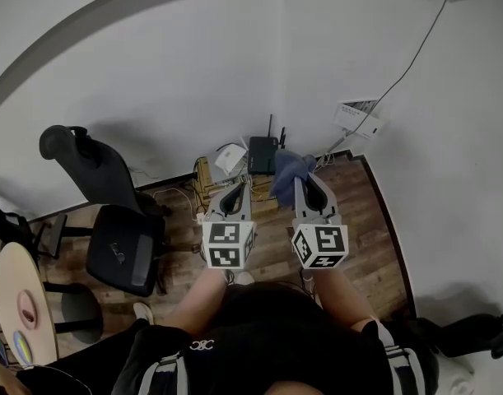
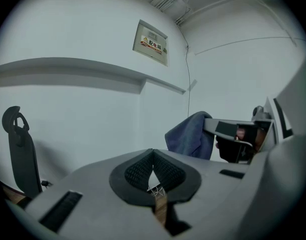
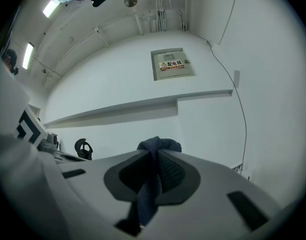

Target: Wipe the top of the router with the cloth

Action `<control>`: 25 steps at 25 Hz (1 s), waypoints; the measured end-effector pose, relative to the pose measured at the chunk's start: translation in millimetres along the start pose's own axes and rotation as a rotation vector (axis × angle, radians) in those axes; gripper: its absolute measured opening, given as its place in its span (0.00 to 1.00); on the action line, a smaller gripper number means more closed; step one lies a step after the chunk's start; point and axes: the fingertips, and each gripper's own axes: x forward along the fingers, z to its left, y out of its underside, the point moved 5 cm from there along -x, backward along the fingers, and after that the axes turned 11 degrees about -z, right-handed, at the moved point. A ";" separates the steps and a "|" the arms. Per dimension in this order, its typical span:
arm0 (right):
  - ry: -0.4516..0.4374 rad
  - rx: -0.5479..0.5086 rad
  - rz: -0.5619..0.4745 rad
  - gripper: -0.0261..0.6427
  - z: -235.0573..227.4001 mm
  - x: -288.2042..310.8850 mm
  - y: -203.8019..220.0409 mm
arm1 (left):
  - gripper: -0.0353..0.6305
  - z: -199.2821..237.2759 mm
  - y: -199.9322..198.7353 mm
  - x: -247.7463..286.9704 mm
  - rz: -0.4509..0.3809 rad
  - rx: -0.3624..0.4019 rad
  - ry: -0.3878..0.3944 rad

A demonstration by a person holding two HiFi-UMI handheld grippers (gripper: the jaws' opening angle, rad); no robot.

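A dark router (image 1: 263, 155) with two upright antennas stands on the floor against the white wall. My right gripper (image 1: 304, 179) is shut on a blue cloth (image 1: 289, 171), which bunches out past its tips, just right of the router. In the right gripper view the cloth (image 3: 154, 156) runs down between the closed pads. My left gripper (image 1: 238, 191) is shut with nothing in it, a little below and left of the router. In the left gripper view its pads (image 2: 153, 173) meet, and the cloth (image 2: 192, 136) hangs from the other gripper at the right.
A black office chair (image 1: 111, 216) stands at the left. A white box (image 1: 230, 160), cables and a small wooden stand (image 1: 204, 175) lie next to the router. A white wall unit (image 1: 358, 118) with a cable hangs to the right. A round table edge (image 1: 20, 307) shows far left.
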 end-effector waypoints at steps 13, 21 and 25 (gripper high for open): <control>0.065 -0.043 -0.016 0.07 31.2 48.9 13.2 | 0.06 65.7 -1.7 27.5 -0.043 -0.032 0.075; 0.084 -0.046 0.008 0.07 38.3 70.3 25.9 | 0.06 89.3 8.5 39.3 -0.036 -0.059 0.104; 0.078 -0.029 0.009 0.07 33.1 86.4 30.4 | 0.06 99.0 13.1 50.0 -0.022 -0.066 0.092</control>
